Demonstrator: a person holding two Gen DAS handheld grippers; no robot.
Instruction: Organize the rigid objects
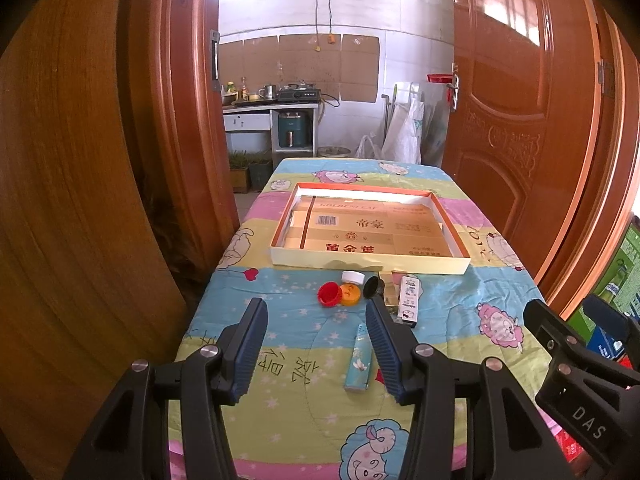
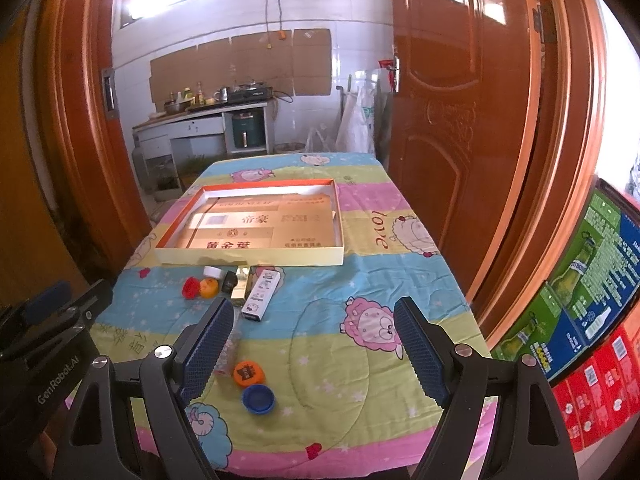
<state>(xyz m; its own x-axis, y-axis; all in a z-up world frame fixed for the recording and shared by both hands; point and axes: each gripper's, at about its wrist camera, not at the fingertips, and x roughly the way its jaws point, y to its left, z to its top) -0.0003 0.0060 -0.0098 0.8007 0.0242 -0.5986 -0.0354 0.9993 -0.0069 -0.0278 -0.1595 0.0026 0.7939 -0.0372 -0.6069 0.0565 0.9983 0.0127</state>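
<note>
Two tongs, left tongs [image 1: 316,344] and right tongs [image 2: 316,348], are hanging spread wide and gripping nothing. We are judging nothing sorted yet: the shallow box [image 1: 370,259] is sitting bare, likely the target. Just in front of the box are clustering the red cap [image 1: 330,294], white cap [image 1: 353,277] and printed carton [image 1: 409,300]; nearer us from the box are lying the teal tube [image 1: 359,360], the orange cap [image 2: 249,372] and the blue cap [image 2: 258,398].

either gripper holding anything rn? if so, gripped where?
Nothing is held. Left gripper is open above the table; the teal tube lies on the cloth near its right finger, ungripped. Right gripper is open too, with nothing between its fingers.
</note>
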